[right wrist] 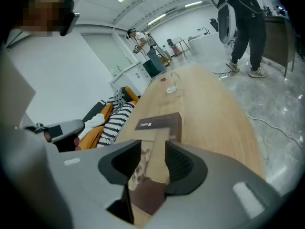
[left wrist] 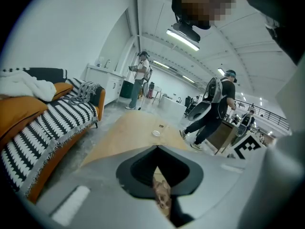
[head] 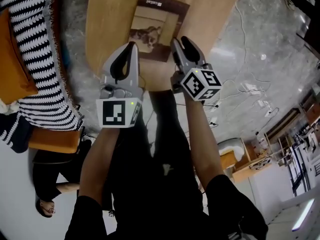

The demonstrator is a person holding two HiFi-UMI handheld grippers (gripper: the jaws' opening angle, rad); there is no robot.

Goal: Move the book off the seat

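Hovering at the near edge of the book (head: pixel 156 26), my right tongs (head: pixel 179 40) stood parted and empty, my left tongs (head: pixel 132 45) clenched on nothing; the book lay flat on the wooden desk (head: pixel 205 9), not yet lifted.

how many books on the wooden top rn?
1. The book lies flat, cover up, at the near end of the wooden top. The right gripper view, which takes in the far end, shows no second book; none seems hidden.
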